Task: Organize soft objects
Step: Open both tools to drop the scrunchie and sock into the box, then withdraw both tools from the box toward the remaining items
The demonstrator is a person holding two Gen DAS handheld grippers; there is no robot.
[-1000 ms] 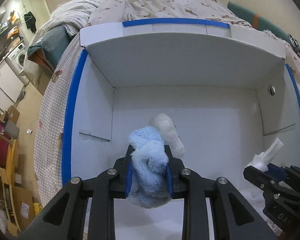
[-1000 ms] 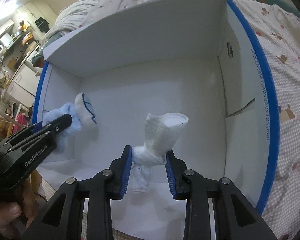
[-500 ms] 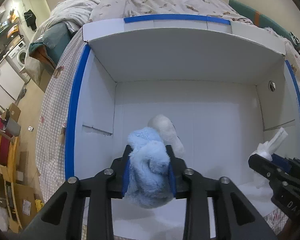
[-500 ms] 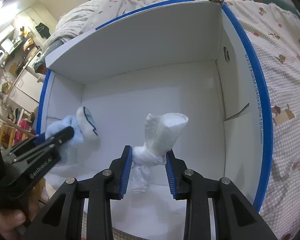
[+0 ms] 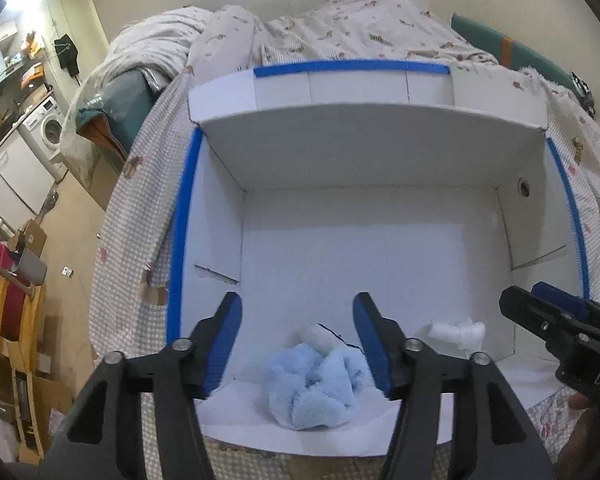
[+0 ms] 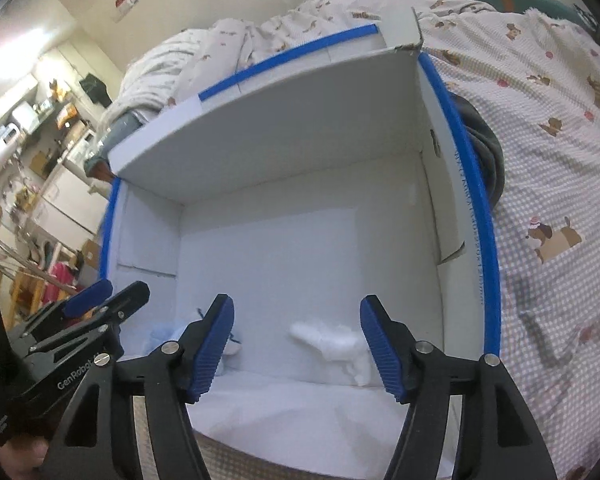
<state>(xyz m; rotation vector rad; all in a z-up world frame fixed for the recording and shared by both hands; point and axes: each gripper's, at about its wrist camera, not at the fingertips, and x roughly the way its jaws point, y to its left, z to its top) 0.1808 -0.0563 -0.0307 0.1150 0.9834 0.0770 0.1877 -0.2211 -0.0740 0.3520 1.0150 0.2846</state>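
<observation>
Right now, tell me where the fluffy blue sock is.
The fluffy blue sock lies on the floor of the white box, near its front edge, below the open left tool. The white sock lies to its right.

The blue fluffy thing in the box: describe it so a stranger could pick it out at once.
A big white cardboard box with blue-taped edges lies open on the bed. On its floor near the front edge, toward its left wall, sits the fluffy light-blue bundle, crumpled, with a white part tucked behind. Its only neighbour, the white sock bundle to its right, is plain white.
</observation>
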